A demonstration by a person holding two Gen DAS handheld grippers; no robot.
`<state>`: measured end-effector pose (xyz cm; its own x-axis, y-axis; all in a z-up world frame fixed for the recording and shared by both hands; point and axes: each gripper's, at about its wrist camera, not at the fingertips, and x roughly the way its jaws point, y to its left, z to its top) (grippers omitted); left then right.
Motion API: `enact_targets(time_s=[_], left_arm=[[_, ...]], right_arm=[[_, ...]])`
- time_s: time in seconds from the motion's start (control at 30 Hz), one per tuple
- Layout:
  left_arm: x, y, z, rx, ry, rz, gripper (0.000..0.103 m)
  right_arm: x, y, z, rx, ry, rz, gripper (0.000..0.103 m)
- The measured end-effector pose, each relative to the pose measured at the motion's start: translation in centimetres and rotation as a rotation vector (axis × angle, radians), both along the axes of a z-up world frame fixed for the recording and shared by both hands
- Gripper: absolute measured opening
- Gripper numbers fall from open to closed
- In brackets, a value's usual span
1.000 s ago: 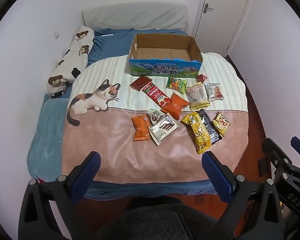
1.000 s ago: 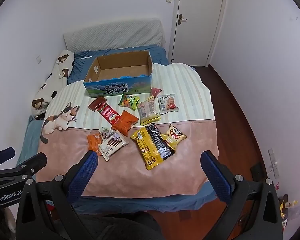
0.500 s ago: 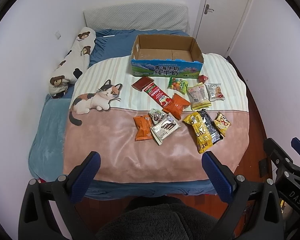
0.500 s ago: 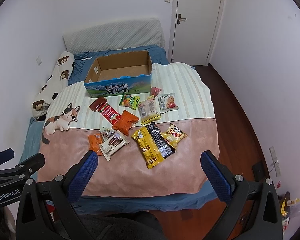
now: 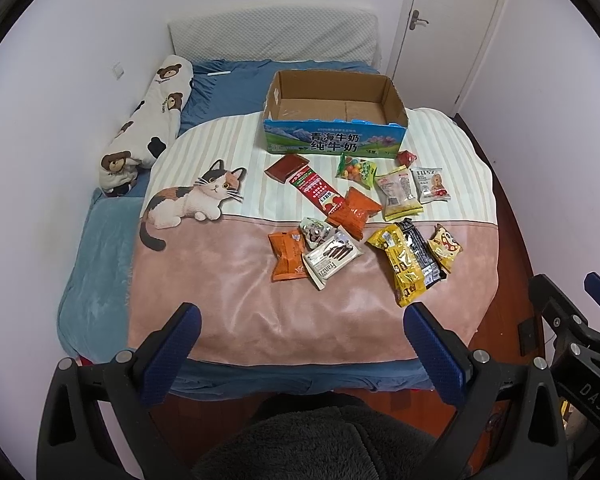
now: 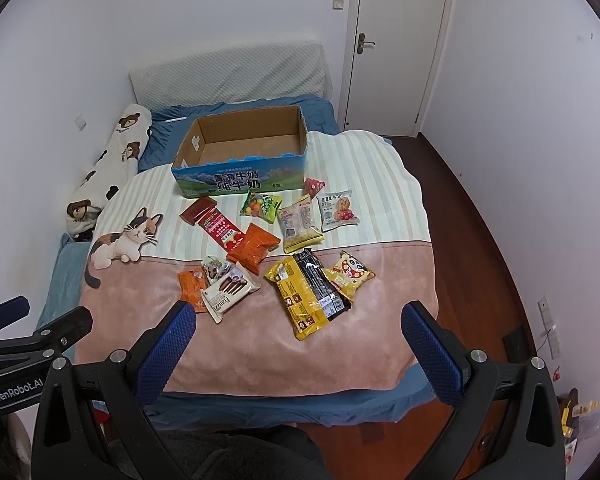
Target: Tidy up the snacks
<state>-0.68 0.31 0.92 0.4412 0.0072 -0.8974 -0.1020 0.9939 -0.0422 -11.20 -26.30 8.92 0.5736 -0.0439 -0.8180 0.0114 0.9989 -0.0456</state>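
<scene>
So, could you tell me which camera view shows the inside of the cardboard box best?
The right wrist view: the cardboard box sits nearer the frame's centre, with its bare floor and inner walls open to view. The left wrist view shows the box too, empty as well, but flatter, with less floor.

Both cams high, facing bed [image 5: 236, 280]

One cardboard box [image 5: 332, 120] sits on the blanket [image 5: 228, 292]. Thirteen snack packets lie loose in front of it — two orange bags [image 5: 354, 212], one long yellow bag [image 5: 400, 264], one red bar [image 5: 316, 190], and nine others, each different. One bear-print pillow [image 5: 148, 132] — one door [image 6: 396, 40].
</scene>
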Motion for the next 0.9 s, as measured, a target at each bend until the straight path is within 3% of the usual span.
enact_targets(time_s=[0.9], left_arm=[[-0.37, -0.83, -0.96, -0.010, 0.015, 0.004, 0.103]], right_arm=[[-0.27, -0.71, -0.20, -0.005, 0.002, -0.015, 0.103]])
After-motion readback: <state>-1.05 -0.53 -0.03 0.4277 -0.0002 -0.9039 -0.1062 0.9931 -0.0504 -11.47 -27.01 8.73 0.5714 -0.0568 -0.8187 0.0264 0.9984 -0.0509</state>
